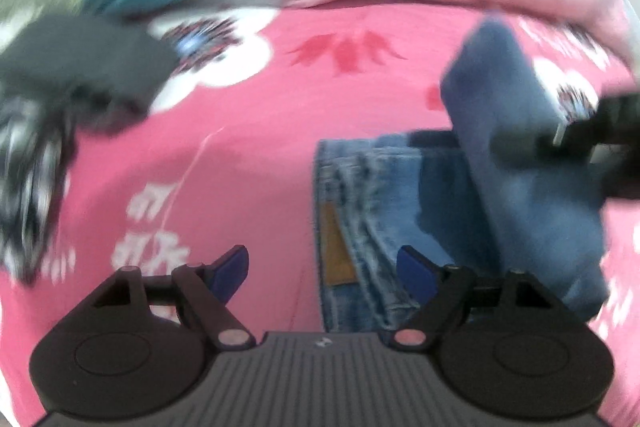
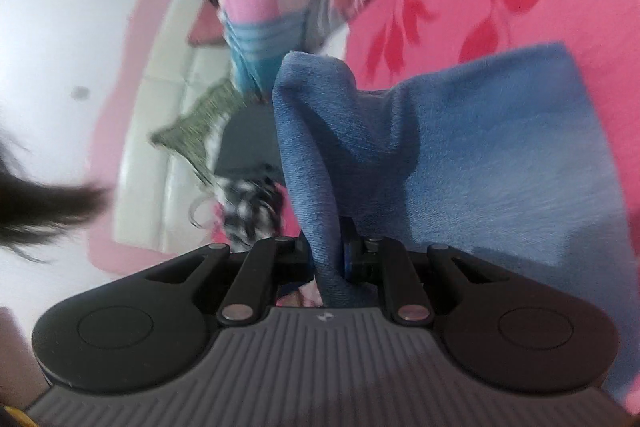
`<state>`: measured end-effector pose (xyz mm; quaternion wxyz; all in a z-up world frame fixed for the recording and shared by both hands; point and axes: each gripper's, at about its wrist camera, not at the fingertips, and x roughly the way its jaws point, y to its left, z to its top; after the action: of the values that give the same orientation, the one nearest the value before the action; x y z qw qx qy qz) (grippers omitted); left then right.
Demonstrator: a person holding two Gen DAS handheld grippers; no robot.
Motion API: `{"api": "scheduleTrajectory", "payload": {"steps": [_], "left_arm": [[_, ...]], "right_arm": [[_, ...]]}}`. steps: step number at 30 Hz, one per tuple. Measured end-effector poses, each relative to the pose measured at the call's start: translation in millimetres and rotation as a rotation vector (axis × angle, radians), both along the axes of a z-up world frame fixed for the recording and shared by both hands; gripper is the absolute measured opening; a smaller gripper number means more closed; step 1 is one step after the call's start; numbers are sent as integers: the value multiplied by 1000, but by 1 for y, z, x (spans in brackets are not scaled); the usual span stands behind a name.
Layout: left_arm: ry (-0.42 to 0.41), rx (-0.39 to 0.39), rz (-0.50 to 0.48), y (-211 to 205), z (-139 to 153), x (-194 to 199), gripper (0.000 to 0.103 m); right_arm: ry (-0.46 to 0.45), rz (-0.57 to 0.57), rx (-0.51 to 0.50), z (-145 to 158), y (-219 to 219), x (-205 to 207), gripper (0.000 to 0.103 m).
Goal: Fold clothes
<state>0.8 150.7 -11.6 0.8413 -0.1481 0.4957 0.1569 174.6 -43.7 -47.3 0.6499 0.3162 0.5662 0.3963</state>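
Pink floral bedspread (image 1: 248,163), jeans (image 1: 368,219) atop

Jeans (image 1: 372,211) faded blue, tan patch; bedsheet (image 1: 248,163) pink with white-and-red flowers; folded garment (image 1: 72,67) dark grey.

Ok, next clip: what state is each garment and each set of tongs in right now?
Left tongs: open, empty, above the jeans.
Right tongs: shut on the jeans leg.
Jeans leg: lifted off the bed, hanging from the right tongs.
Jeans: waist part lying flat on the pink sheet.
Dark garment: lying on the sheet, blurred, fold state unclear.
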Motion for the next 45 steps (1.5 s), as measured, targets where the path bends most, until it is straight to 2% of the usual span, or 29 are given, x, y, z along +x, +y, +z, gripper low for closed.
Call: {"api": "scheduleTrajectory", "payload": {"steps": [4, 6, 9, 12, 14, 17, 20, 22, 23, 25, 27, 29, 31, 33, 34, 35, 36, 37, 39, 41, 43, 45], "left_arm": [[-48, -152, 129, 36, 4, -9, 81], [-79, -247, 173, 52, 5, -16, 82], [-107, -428, 224, 75, -4, -15, 81], [-123, -483, 233, 87, -9, -14, 82], [-118, -488, 220, 89, -11, -10, 82], [-107, -506, 178, 89, -14, -4, 80], [-103, -511, 121, 82, -17, 5, 75], [-97, -511, 86, 77, -18, 11, 63], [-92, -510, 70, 74, -19, 14, 60], [-75, -500, 41, 69, -20, 18, 49], [-34, -456, 0, 61, -23, 22, 40], [-8, -422, -37, 56, -25, 25, 35], [7, -397, -69, 51, -27, 28, 25], [23, -389, -83, 48, -27, 30, 24], [37, -388, -83, 46, -27, 32, 27], [51, -387, -82, 44, -27, 33, 30], [65, -388, -81, 42, -26, 35, 42], [77, -388, -84, 40, -26, 37, 45], [86, -353, -111, 32, -23, 39, 44], [91, -295, -142, 24, -20, 40, 33], [85, -260, -149, 20, -15, 40, 9], [55, -280, -137, 24, -7, 38, 7]], "right_arm": [[-32, 37, -148, -10, 35, -10, 17], [-112, 77, -208, 0, 49, -22, 27], [-238, 142, -244, 17, 69, -40, 34], [-326, 212, -243, 27, 86, -56, 35], [-337, 241, -209, 33, 86, -60, 36], [-357, 204, -183, 47, 63, -61, 38], [-390, 89, -233, 59, 24, -55, 38], [-378, 27, -293, 62, -4, -51, 38], [-368, 25, -314, 62, -12, -53, 38], [-347, 37, -352, 59, -26, -56, 38], [-340, 63, -360, 56, -30, -67, 37], [-335, 91, -366, 54, -34, -78, 37], [-308, 111, -376, 46, -35, -95, 37], [-266, 136, -383, 38, -36, -116, 36], [-247, 153, -381, 35, -36, -128, 36], [-229, 171, -379, 32, -35, -141, 35], [-221, 186, -378, 31, -34, -149, 35], [-219, 197, -379, 30, -34, -158, 35], [-213, 185, -385, 29, -39, -166, 35], [-199, 148, -390, 27, -49, -169, 35], [-192, 104, -394, 26, -60, -167, 35], [-196, 68, -402, 25, -70, -164, 35]]}}
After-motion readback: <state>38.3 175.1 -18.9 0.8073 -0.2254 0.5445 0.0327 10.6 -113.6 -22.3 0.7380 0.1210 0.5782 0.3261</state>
